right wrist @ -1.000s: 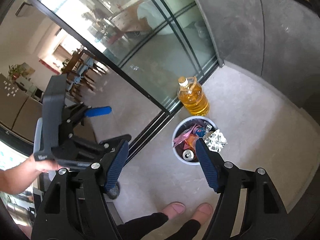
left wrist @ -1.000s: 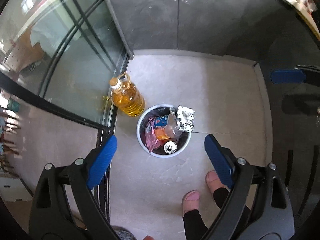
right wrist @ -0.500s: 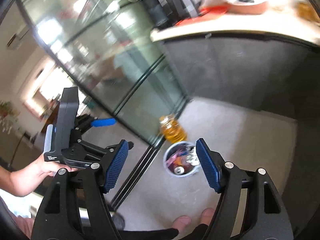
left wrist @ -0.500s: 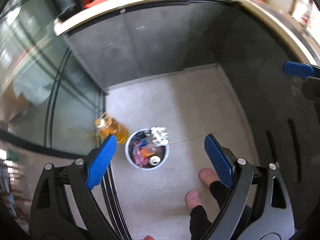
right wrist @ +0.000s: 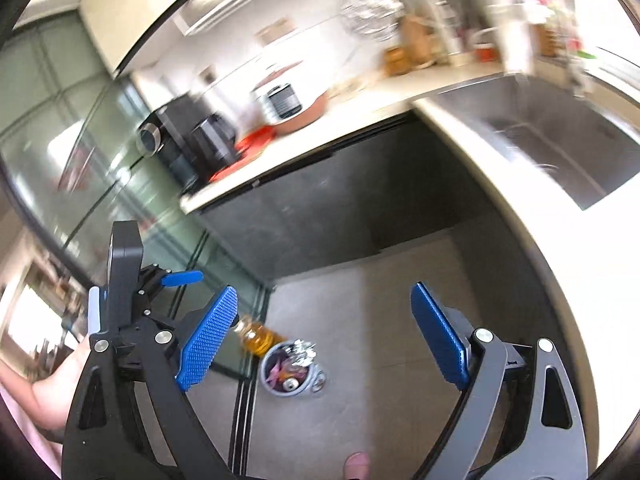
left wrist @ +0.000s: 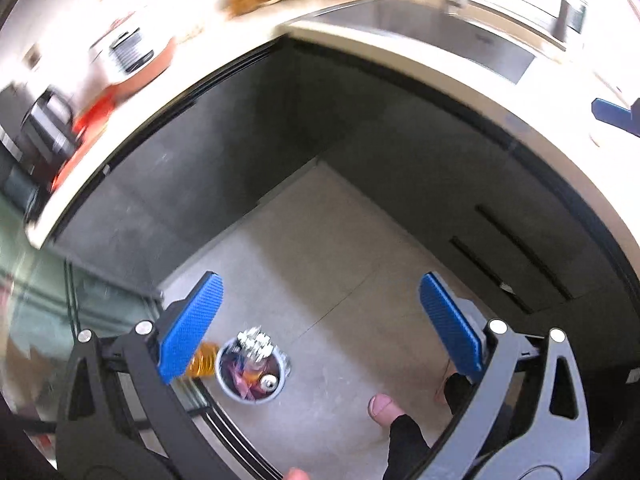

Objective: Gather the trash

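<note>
Left wrist view: the left gripper (left wrist: 320,326) is spread wide with nothing between its blue pads (left wrist: 190,330). The bin (left wrist: 251,368) stands on the floor (left wrist: 340,248) well below, beside the glass door (left wrist: 100,312). It holds a crumpled foil ball (left wrist: 255,340) on the rim, a can (left wrist: 269,381) end-up, and pink wrappers. An oil bottle (left wrist: 202,362) sits just beside the bin, partly hidden by the left pad. The counter (left wrist: 460,84) and sink (left wrist: 432,36) fill the upper field, heavily blurred.

Right wrist view: the right gripper (right wrist: 324,334) is likewise fully apart and holds nothing. The bin (right wrist: 289,370) appears small between the pads, oil bottle (right wrist: 258,338) touching or nearly touching it. Appliances and jars line the counter (right wrist: 360,108) (too smeared to identify individually); something silvery near the top of the frame may be foil, but that cannot be confirmed.

Assessment: the bin looks nearly full and both tools are free, so the step in hand is judged to be locating further trash on the counter. Recommended practice: steady the view before committing, choose one clearly discarded item, approach with jaws wide and straddle it squarely, close only once it sits between both pads, and keep clear of the sink edge and upright containers.
</note>
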`<action>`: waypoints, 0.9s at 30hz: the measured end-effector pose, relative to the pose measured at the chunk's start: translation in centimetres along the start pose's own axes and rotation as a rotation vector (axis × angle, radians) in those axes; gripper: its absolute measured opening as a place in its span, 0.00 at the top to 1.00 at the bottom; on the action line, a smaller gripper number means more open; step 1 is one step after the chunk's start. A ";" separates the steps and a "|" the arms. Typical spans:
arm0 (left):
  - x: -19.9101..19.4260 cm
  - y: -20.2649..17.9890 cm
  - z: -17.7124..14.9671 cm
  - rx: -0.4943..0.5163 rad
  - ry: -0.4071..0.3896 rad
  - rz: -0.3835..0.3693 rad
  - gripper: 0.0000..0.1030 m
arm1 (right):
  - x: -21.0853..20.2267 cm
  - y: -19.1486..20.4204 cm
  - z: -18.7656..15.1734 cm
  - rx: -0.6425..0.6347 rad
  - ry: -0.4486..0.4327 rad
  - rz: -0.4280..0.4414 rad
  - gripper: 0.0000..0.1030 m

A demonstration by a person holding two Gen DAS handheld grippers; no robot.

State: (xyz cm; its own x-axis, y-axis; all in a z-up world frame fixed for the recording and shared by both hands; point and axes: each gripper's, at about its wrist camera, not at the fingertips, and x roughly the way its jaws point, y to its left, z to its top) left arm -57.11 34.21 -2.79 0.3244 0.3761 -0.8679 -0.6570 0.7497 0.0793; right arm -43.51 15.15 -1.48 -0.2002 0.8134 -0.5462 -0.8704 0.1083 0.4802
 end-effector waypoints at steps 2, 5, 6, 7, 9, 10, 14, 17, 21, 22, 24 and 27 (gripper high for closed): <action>-0.2 -3.0 1.6 0.041 -0.012 -0.019 0.06 | -2.4 -2.0 -0.3 0.031 -0.022 -0.025 0.14; -1.0 -7.2 3.7 0.088 -0.041 -0.043 0.06 | -5.1 -4.8 -0.7 0.058 -0.036 -0.050 0.14; -1.1 -8.7 4.5 0.102 -0.046 -0.060 0.06 | -6.2 -5.8 -1.1 0.068 -0.042 -0.062 0.14; -1.3 -10.1 5.1 0.116 -0.050 -0.076 0.06 | -7.5 -7.0 -1.4 0.078 -0.046 -0.076 0.14; -1.5 -12.5 6.1 0.138 -0.059 -0.099 0.06 | -9.2 -8.4 -1.6 0.098 -0.061 -0.100 0.14; -1.6 -13.8 6.5 0.155 -0.064 -0.111 0.06 | -10.1 -9.0 -2.0 0.101 -0.070 -0.109 0.14; -1.9 -18.3 8.3 0.208 -0.081 -0.141 0.06 | -14.0 -12.2 -3.1 0.151 -0.111 -0.161 0.13; -2.1 -21.2 9.4 0.241 -0.099 -0.170 0.06 | -16.1 -13.9 -3.6 0.179 -0.137 -0.184 0.13; -2.4 -24.6 10.6 0.295 -0.116 -0.193 0.06 | -18.2 -16.0 -4.2 0.201 -0.163 -0.225 0.13; -2.5 -25.5 10.9 0.308 -0.121 -0.201 0.06 | -18.7 -16.5 -4.5 0.207 -0.167 -0.238 0.13; -2.6 -27.1 11.5 0.326 -0.127 -0.214 0.06 | -19.6 -17.6 -4.8 0.227 -0.176 -0.238 0.13; -3.0 -29.1 11.6 0.351 -0.133 -0.224 0.06 | -20.6 -18.8 -5.1 0.250 -0.188 -0.247 0.13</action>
State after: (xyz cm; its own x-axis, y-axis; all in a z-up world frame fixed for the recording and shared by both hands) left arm -31.06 17.58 3.17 0.5323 0.2324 -0.8140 -0.2969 0.9518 0.0776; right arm -25.30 -6.58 -2.76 0.1078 0.8336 -0.5418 -0.7411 0.4307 0.5151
